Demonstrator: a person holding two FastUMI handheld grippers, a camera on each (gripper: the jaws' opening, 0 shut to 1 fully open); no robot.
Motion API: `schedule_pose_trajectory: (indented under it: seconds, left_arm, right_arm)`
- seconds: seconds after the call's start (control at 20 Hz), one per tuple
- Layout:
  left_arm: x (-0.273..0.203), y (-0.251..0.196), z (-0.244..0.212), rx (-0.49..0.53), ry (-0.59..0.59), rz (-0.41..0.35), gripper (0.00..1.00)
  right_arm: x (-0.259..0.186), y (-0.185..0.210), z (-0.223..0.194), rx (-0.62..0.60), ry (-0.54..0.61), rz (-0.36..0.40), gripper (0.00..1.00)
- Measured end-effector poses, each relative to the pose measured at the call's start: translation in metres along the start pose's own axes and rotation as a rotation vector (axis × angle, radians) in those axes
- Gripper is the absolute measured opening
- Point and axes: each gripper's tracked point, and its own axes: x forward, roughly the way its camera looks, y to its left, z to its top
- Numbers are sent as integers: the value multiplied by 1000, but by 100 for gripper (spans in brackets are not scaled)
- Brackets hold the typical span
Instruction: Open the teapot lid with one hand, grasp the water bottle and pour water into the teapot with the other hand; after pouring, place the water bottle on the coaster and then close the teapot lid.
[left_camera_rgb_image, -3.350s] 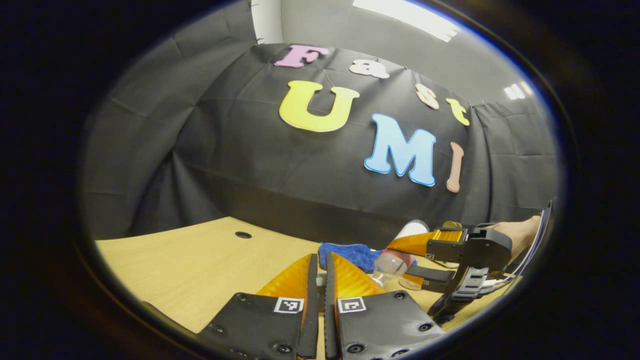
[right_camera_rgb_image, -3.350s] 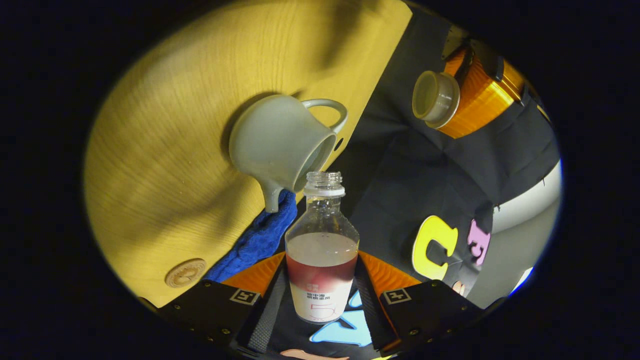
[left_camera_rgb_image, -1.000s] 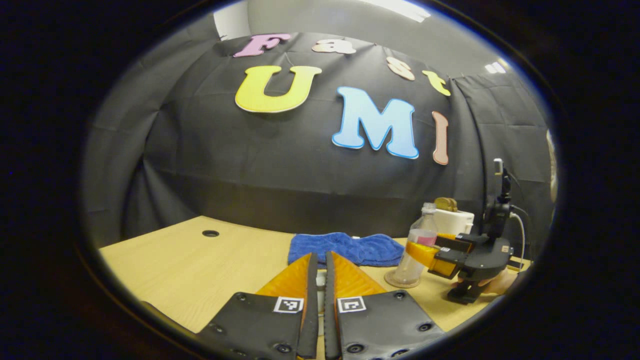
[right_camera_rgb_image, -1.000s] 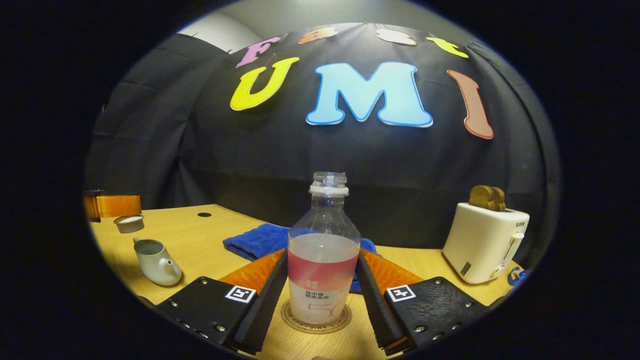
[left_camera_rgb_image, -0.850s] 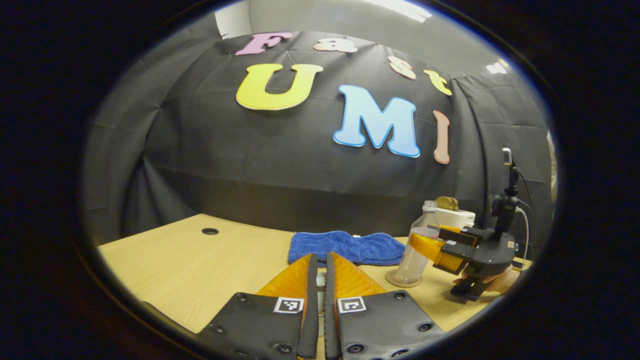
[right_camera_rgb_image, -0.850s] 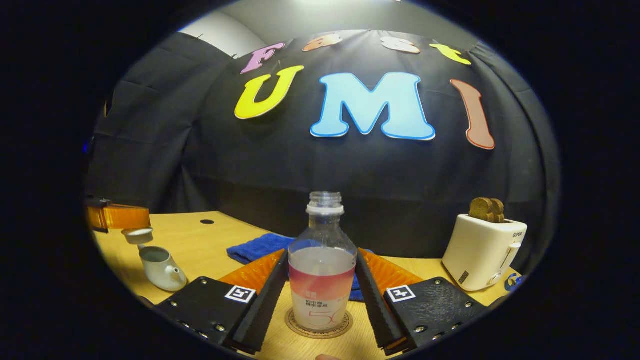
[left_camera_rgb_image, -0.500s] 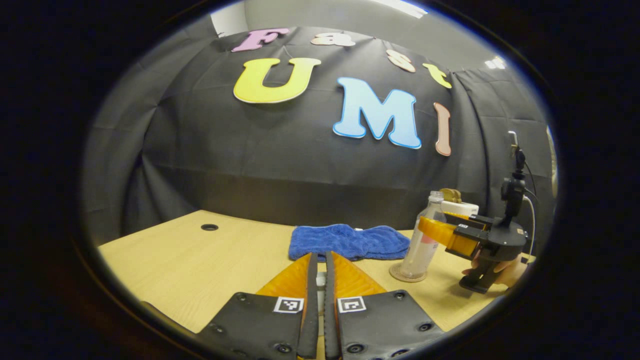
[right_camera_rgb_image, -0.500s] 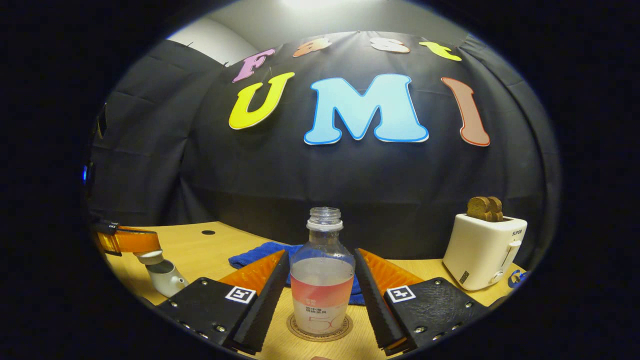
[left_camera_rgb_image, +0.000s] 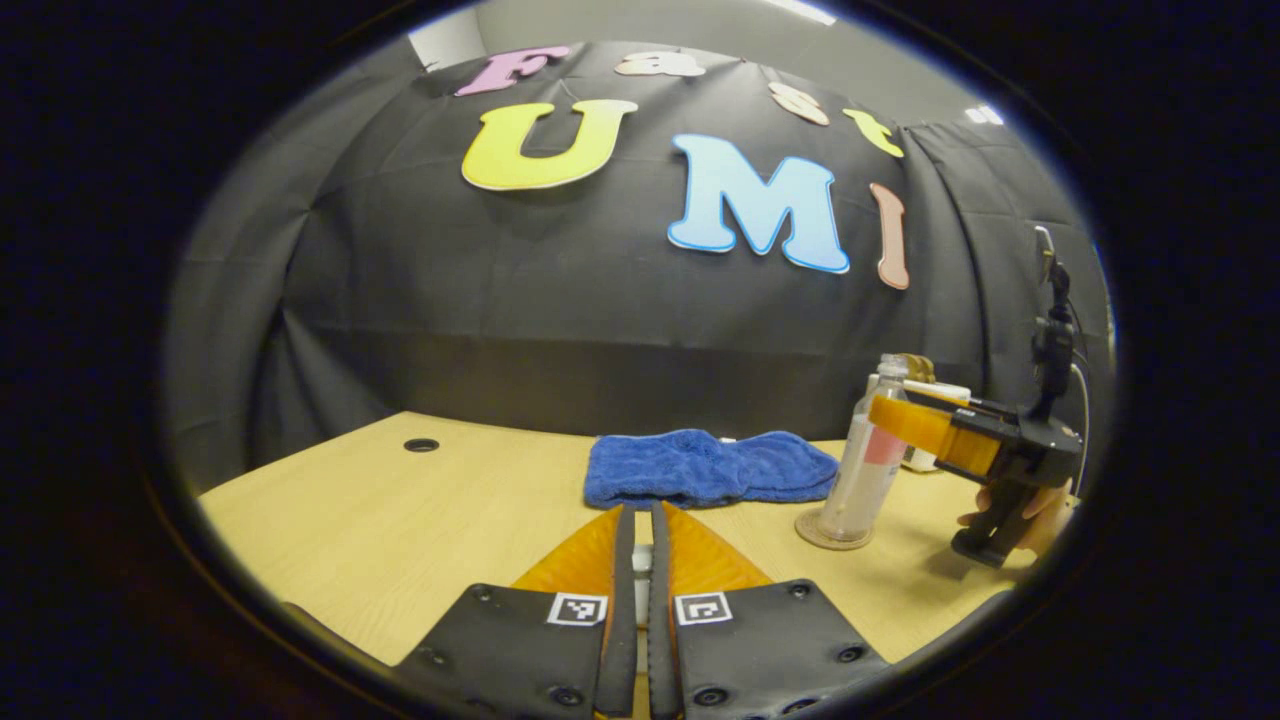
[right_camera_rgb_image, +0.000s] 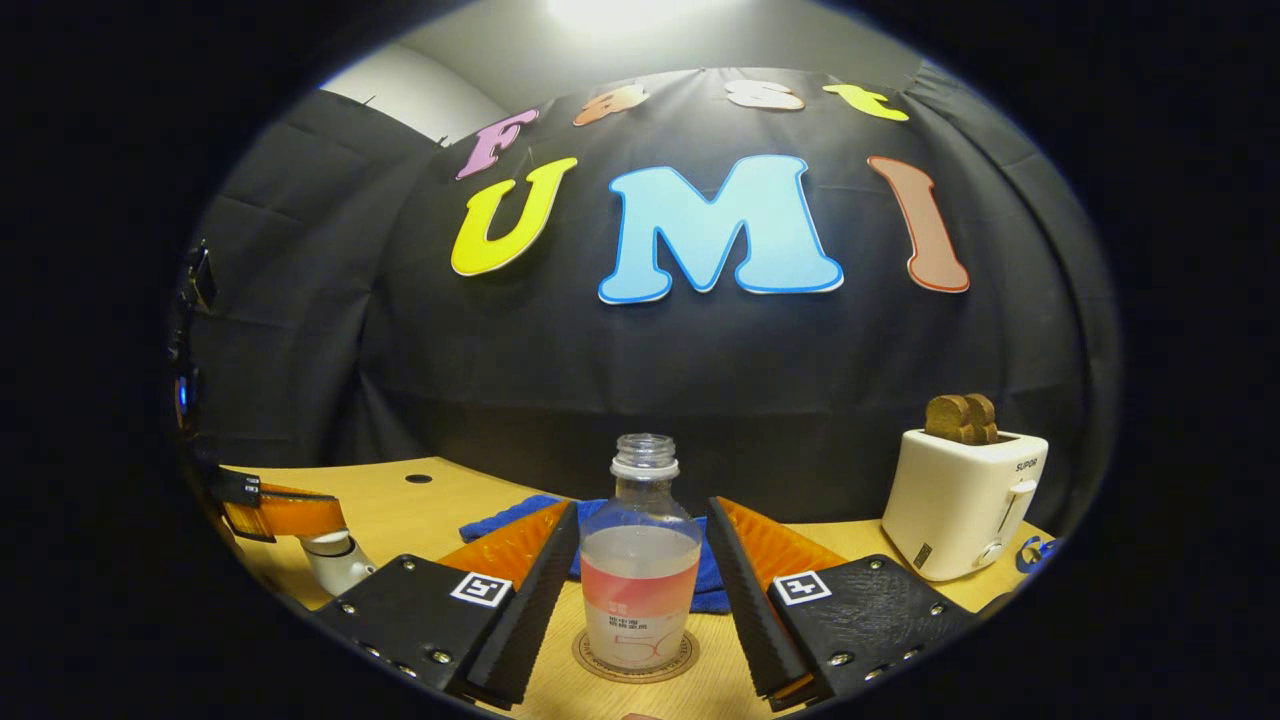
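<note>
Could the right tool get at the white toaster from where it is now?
Probably yes. The right tool is open, with the clear plastic water bottle standing free between its fingers on the round coaster. The white toaster sits off to its right on the wooden table, with nothing between them.

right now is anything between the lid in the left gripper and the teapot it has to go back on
Nothing visible stands between them. In the right gripper view the left gripper holds the lid directly above the teapot, almost seated on it. The water bottle stands on the coaster, well off to the side.
</note>
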Motion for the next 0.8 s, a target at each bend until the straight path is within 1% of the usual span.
schedule_pose_trajectory:
  seconds: [0.45,0.55,0.6,0.65,0.7,0.8]
  left_arm:
    - [6,3,-4,23,-1,32,11]
    - [4,2,0,11,-24,28,18]
    - [2,3,3,10,-35,33,19]
    - [3,2,2,11,-29,28,19]
    - [2,2,-2,19,-23,35,27]
    - [2,2,0,25,-27,40,29]
  right_arm:
    - [-6,-5,9,10,-22,-11,80]
    - [-9,-5,12,4,-22,-14,80]
    - [-10,-6,13,-2,-24,-13,80]
    - [-12,-5,14,-9,-24,-13,80]
    - [-13,-5,15,-16,-25,-13,80]
    - [-16,-2,18,-21,-26,-7,80]
